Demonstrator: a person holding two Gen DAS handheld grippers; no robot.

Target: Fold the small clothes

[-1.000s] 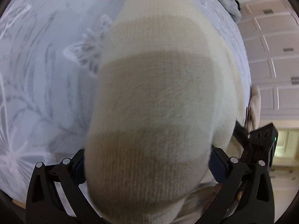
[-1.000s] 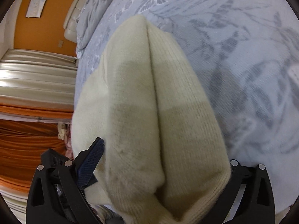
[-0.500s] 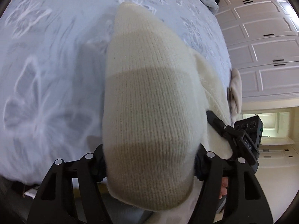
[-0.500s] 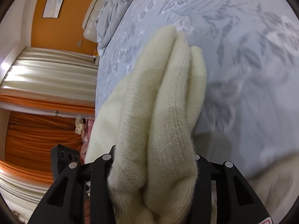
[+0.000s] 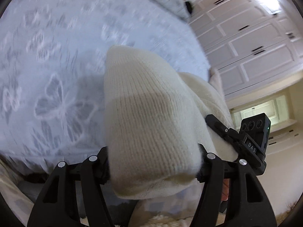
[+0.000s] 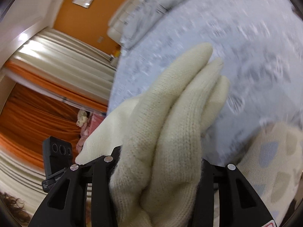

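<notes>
The left gripper (image 5: pixel 152 167) and right gripper (image 6: pixel 156 172) each pinch the cream knit sweater (image 5: pixel 149 124) between their fingers, holding it above the bed (image 5: pixel 56 56). It looks soft, light and floppy; gripping the bunched edges seems soundest.

The bed (image 5: pixel 56 60) has a pale blue cover with butterfly shapes on it. A bunched grey blanket (image 6: pixel 151 5) lies at its far end. A fuzzy cream cloth with blue and tan spots (image 6: pixel 270 158) sits at its near edge.
</notes>
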